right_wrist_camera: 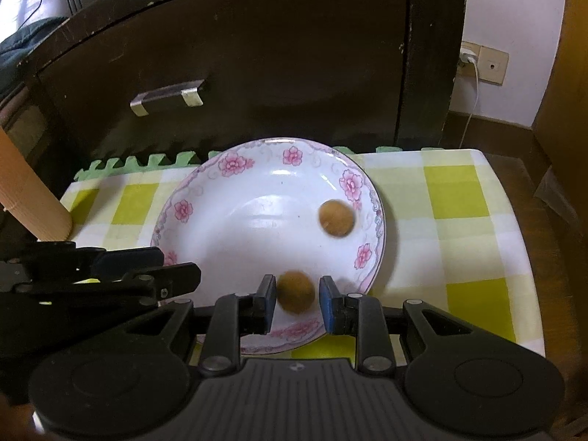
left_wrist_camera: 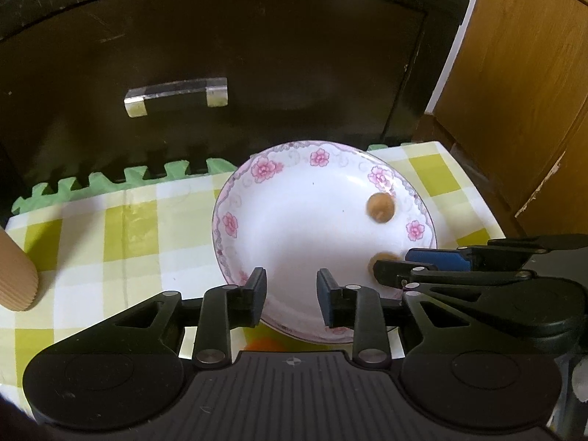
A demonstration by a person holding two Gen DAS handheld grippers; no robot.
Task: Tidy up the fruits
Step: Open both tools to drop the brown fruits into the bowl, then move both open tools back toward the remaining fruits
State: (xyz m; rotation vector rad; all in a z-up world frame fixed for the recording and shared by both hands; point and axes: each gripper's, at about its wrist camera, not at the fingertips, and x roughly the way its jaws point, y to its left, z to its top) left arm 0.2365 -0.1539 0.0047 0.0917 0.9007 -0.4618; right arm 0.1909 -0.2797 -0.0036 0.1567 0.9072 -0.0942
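A white plate (left_wrist_camera: 253, 198) (right_wrist_camera: 205, 187) with pink flowers lies on the checked cloth. One round brown fruit (left_wrist_camera: 380, 208) (right_wrist_camera: 336, 218) rests blurred near the plate's right rim. A second brown fruit (right_wrist_camera: 296, 290) (left_wrist_camera: 384, 257) sits between the fingers of my right gripper (right_wrist_camera: 297, 299) (left_wrist_camera: 391, 261), close to the left pad with a thin gap at the right pad; the jaws stand open. My left gripper (left_wrist_camera: 292, 294) (right_wrist_camera: 182, 264) hovers open over the plate's near rim with nothing between its fingers.
A dark wooden cabinet (left_wrist_camera: 257, 55) with a metal handle (left_wrist_camera: 176, 97) stands right behind the table. A ribbed tan tube (left_wrist_camera: 14, 275) (right_wrist_camera: 29, 198) stands at the left. Green foam mat edge (left_wrist_camera: 110, 180) at the back. An orange patch (left_wrist_camera: 262, 343) shows below the plate.
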